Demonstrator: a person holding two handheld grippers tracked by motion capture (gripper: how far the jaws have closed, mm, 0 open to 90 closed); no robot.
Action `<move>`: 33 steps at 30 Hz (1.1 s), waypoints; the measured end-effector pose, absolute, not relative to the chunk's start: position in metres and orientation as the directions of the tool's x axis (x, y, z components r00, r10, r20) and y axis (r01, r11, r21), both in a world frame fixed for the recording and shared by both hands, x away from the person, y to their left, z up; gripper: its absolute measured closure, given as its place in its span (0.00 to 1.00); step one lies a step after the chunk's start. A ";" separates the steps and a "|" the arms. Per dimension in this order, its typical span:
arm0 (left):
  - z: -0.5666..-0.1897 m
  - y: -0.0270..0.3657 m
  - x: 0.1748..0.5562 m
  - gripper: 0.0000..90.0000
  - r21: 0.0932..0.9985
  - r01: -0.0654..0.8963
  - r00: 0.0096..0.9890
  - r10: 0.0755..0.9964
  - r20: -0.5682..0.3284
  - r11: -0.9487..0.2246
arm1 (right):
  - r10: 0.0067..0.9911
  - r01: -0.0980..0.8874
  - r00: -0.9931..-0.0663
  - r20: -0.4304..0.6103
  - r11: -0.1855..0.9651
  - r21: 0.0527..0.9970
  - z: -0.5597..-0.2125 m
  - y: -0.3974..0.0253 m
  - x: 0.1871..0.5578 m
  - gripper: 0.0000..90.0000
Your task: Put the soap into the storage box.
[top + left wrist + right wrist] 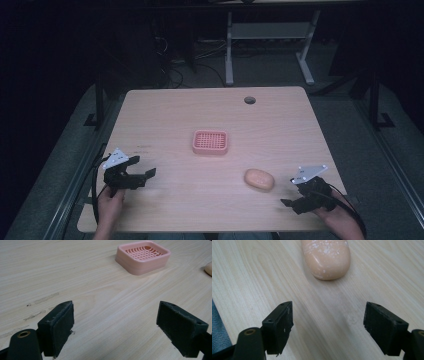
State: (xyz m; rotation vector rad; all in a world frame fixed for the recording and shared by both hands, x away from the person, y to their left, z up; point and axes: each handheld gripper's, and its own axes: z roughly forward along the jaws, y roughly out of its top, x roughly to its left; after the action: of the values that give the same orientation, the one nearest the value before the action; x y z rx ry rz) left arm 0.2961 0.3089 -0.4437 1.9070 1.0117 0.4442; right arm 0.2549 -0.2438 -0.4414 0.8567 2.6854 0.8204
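Pale wooden table [200,115] is stretching out under dim light. I am holding my right gripper [328,326] with its jaws spread wide and empty, facing the peach soap bar [326,257] lying just ahead. My left gripper [115,327] is also gaping wide, pointing toward the pink soap dish [143,256] mid-table.

Right gripper [328,326]: two black jaws rising from the bottom edge, standing wide apart with bare wood showing between them, gripping nothing. Bar of soap [326,257]: peach-coloured, rounded, lying flat beyond the jaws near the top edge, its far end running out of frame, its skin carrying pale white flecks; sitting well apart from both jaws. Worktop [249,272]: light wood grain, running diagonally. Grey-blue surface [219,332]: showing past the worktop's edge at lower left.
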 end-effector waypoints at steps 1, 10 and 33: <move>-0.444 0.309 0.296 0.16 0.845 0.469 0.601 0.794 -0.093 -0.256 | 0.585 0.475 -0.810 -0.023 0.680 0.559 -0.440 -0.243 0.255 0.26; -0.444 0.308 0.296 0.16 0.846 0.469 0.600 0.794 -0.093 -0.255 | 0.556 0.450 -0.831 -0.033 0.706 0.547 -0.430 -0.231 0.264 0.26; -0.443 0.311 0.296 0.16 0.844 0.473 0.598 0.796 -0.098 -0.251 | 0.451 0.374 -0.891 -0.045 0.787 0.491 -0.412 -0.190 0.293 0.26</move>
State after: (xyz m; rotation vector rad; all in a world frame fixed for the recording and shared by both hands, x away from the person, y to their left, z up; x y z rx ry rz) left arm 0.2961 0.3106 -0.4434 1.9033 1.0168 0.4401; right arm 0.2932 -0.1904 -0.4117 0.6550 2.8167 0.7231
